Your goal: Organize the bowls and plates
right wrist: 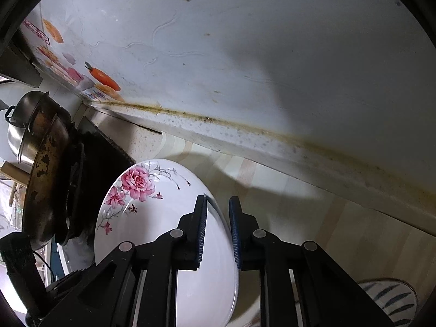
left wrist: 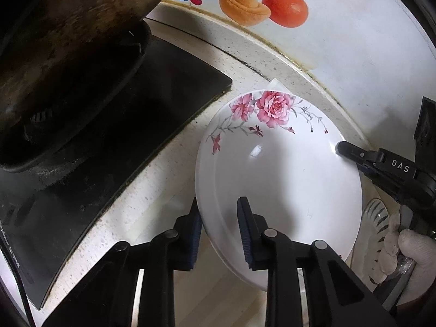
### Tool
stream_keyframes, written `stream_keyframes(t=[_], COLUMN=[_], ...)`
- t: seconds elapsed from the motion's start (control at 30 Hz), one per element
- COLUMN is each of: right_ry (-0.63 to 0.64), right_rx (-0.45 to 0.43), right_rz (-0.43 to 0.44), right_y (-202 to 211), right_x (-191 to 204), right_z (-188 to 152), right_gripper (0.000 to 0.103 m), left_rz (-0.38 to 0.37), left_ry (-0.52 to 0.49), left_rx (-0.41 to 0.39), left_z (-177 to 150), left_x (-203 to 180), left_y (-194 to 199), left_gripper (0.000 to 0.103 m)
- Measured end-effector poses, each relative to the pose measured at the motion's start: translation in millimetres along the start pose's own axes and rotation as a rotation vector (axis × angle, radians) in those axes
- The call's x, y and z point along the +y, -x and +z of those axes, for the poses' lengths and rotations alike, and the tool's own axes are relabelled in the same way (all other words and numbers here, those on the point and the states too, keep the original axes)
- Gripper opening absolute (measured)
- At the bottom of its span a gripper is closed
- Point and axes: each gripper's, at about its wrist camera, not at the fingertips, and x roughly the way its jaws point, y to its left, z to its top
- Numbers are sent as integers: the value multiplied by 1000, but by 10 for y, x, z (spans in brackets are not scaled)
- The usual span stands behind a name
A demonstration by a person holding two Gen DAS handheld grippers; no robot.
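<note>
A white plate (left wrist: 278,179) with pink roses painted on its far part lies over the counter beside the cooktop. My left gripper (left wrist: 218,201) straddles its near-left rim, one blue pad outside and one inside, both against it. My right gripper (right wrist: 218,197) clamps the opposite rim of the same plate (right wrist: 163,231), the edge running between its pads. In the left wrist view the right gripper's tip (left wrist: 339,147) rests on the plate's right edge, with a white-gloved hand (left wrist: 406,248) behind it. A blue-striped bowl (right wrist: 389,297) stands just right of the plate.
A dark, stained wok (left wrist: 68,54) sits on the black cooktop (left wrist: 141,125) at the left, with a steel pot (right wrist: 19,128) beyond it. The wall (right wrist: 272,54) with fruit stickers runs along the back of the counter. A pale wood-grain mat (right wrist: 313,212) covers the counter to the right.
</note>
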Motion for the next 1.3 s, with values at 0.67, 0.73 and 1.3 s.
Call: stream_keyframes(t=[0.67, 0.73, 1.3], right_ry=[-115, -137, -377], right_rx=[-133, -147, -226], right_rz=[-4, -13, -122], right_y=[1584, 1835, 3215], right_x=[-119, -154, -796], right_z=[-737, -957, -3049], right_gripper=[19, 19, 19], left_rz=[-124, -136, -236], left_ry=[-142, -167, -462], left_rx=[-15, 0, 139], left_z=[-481, -614, -1954], left_x=[-491, -555, -1130], left_y=[1000, 1122, 1595], left_gripper=[23, 23, 23])
